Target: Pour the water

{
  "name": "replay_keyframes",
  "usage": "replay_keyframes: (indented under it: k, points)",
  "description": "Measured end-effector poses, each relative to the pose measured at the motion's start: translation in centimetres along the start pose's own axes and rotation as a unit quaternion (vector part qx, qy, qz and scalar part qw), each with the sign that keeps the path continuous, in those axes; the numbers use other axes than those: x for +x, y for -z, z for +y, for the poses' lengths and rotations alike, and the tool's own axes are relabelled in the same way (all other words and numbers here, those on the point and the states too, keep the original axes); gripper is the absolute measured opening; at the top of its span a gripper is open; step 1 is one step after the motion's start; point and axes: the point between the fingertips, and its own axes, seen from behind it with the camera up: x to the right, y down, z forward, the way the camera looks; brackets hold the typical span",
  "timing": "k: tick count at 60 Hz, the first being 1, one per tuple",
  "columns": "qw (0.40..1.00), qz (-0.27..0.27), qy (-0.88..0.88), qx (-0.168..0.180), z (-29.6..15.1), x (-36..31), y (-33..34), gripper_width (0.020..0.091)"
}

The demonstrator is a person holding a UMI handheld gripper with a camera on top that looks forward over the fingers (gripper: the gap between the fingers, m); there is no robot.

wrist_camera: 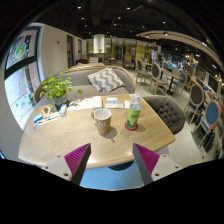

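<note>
1. The single view rides on the gripper (111,158), looking forward along its two fingers.
2. It faces slightly downward over a round table (60,140), held back, with the room beyond.

— What is on the round wooden table (60,140)?

— A paper cup (101,120) sits in the middle. A green bottle (133,115) stands just right of it. A potted plant (57,92) is far on the left.
</note>
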Motion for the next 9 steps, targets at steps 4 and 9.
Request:
replay_keyframes:
  k: [4,9]
  points:
    - [1.0,0.005,0.003,0.005,-0.32,0.49,0.36,0.0855]
    - [1.0,0.014,0.017,0.01,-0.98,1.06,0.47,0.0858]
